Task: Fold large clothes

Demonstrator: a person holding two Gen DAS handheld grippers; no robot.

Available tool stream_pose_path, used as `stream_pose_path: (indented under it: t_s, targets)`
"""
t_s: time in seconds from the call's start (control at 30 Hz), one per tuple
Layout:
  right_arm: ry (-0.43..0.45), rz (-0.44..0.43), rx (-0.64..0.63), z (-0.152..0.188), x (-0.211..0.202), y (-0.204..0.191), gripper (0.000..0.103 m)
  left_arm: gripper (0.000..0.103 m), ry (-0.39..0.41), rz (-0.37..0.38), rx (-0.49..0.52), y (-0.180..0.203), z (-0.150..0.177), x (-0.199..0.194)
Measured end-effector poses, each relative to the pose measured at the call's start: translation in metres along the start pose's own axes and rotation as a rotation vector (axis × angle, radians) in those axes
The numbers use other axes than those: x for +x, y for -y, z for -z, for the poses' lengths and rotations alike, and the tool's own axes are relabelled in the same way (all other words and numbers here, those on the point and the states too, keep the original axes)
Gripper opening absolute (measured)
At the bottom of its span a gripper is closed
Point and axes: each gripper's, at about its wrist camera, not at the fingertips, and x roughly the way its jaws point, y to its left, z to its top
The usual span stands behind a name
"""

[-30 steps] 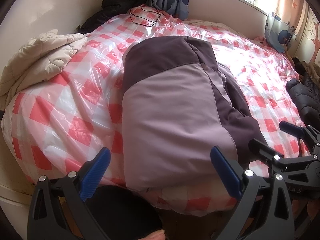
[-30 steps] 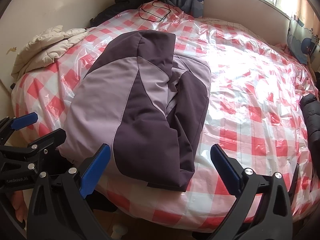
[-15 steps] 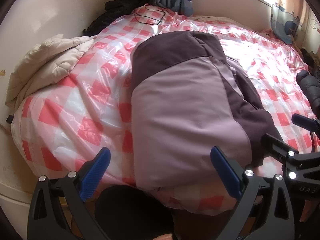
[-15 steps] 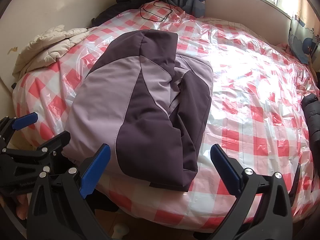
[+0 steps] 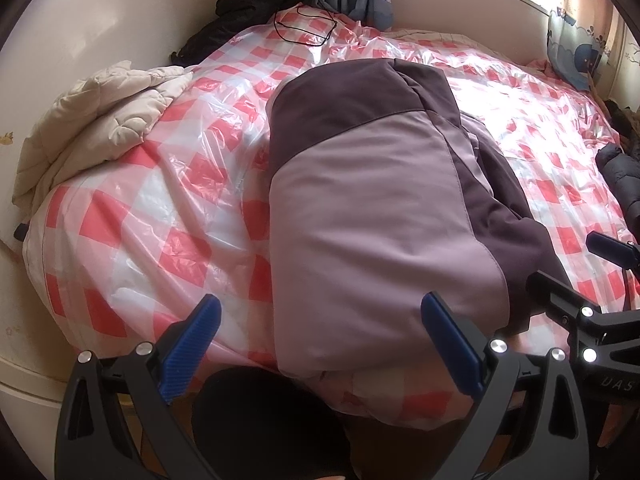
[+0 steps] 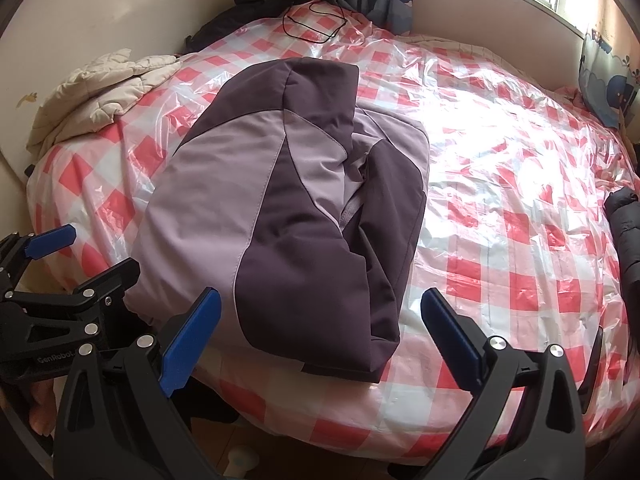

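Right wrist — two-tone purple jacket (image 6: 288, 216), folded

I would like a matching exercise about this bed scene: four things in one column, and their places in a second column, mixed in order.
Things:
1. purple jacket
2. cream quilted coat
3. black cable
4. left gripper

Places:
A. far end of the bed, near the curtain
B. folded, middle of the bed
C. open, at the near bed edge
D. bunched at the bed's left side, by the wall

Pairs: 1-B, 2-D, 3-A, 4-C
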Motion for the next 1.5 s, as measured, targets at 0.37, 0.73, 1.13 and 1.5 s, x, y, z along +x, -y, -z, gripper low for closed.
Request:
stream_pose_path:
  t_s: [0.37, 0.73, 1.13, 1.5]
  targets:
    - [-0.003, -0.008, -0.007, 0.0003, 0.0006, -0.0009, 0.097, 0.096, -0.008, 0.004, -0.007, -0.0001, -0.0006, 0.0016]
    - [0.003, -0.012, -0.003, -0.0008, -0.0012, 0.0015, 0.097, 0.096, -0.011, 0.007, -0.005, 0.0001, -0.001, 0.0026]
    - [0.001, -0.016, 0.002, -0.0001, 0.0004, 0.0022, 0.097, 0.096, -0.011, 0.007, -0.004, 0.0017, -0.0015, 0.0032]
    - [0.0, -0.019, 0.004, -0.0001, 0.0012, 0.0032, 0.097, 0.096, -0.012, 0.007, -0.002, 0.0032, -0.0013, 0.0035]
